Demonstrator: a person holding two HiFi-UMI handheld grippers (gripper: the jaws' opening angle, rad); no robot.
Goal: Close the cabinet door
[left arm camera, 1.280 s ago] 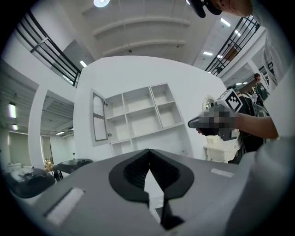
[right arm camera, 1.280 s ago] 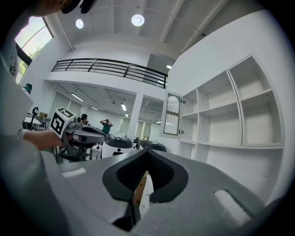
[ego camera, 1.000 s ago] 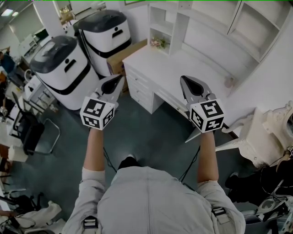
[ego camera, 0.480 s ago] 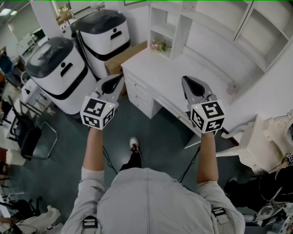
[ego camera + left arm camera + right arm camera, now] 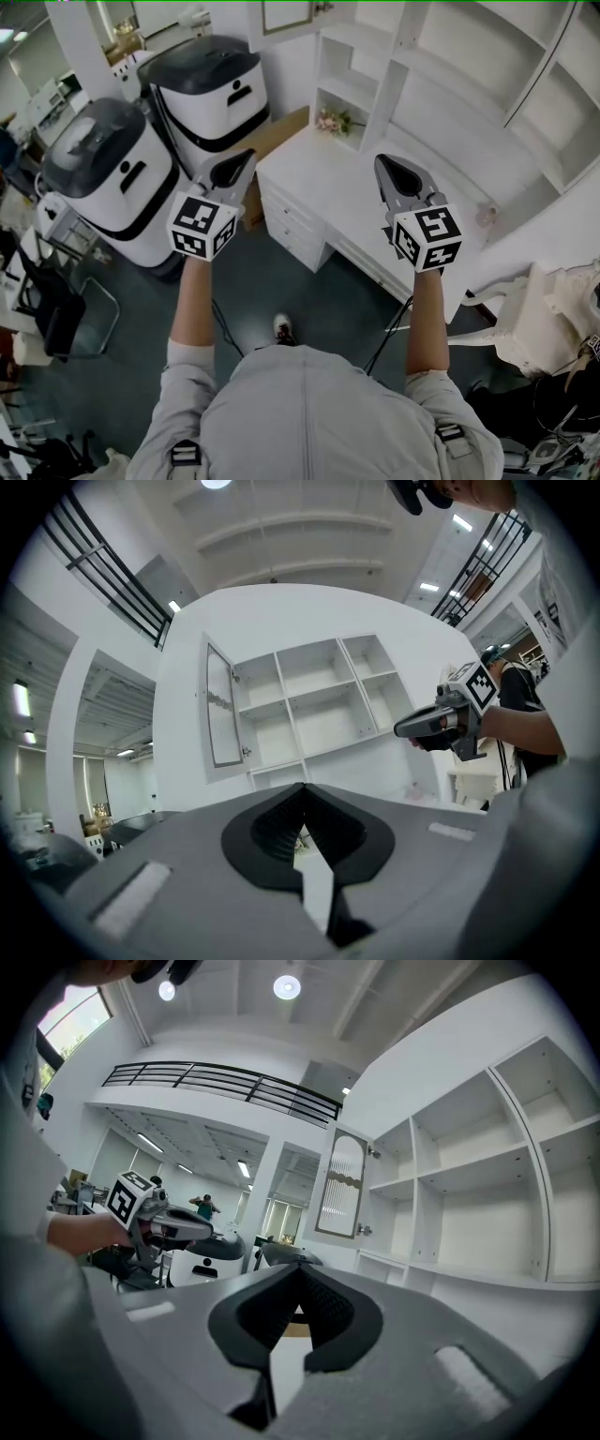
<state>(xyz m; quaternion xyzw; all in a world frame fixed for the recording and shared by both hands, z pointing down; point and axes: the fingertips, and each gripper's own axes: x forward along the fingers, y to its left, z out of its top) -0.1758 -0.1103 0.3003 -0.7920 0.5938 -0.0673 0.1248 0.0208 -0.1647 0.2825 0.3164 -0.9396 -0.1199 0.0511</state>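
Two tools: left gripper (image 5: 242, 161) and right gripper (image 5: 384, 165), jaws pressed together, empty.
Cabinet door (image 5: 287, 16): upright, ahead and above both; I judge left nearer.

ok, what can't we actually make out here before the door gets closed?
- cabinet door, head view: cut off by the top edge; its opening angle is unclear.
- door fittings, right gripper view: too small to tell handle from hinge.
- desk, left gripper view: mostly hidden behind the left gripper.
- pink thing on the desk, head view: too small to identify.
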